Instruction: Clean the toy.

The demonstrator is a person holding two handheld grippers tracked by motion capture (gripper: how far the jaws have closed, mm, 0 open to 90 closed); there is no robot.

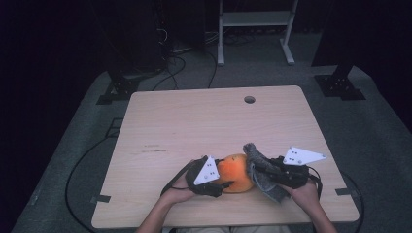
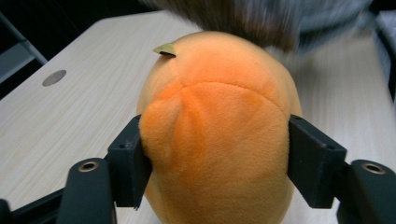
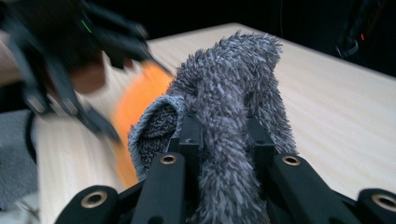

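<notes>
Orange plush toy sits at near edge of table, centre. We see left gripper squeezing its sides, pads dented into plush. Right gripper clamped on grey fuzzy cloth, just right of toy, touching it.

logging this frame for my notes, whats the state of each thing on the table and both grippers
orange plush toy: lying on the table, squeezed between the left gripper's pads
grey fuzzy cloth: bunched, pinched in the right gripper, lifted beside the toy
left gripper: shut on the plush toy
right gripper: shut on the cloth
wooden table: bare apart from the toy and cloth near the front edge
</notes>
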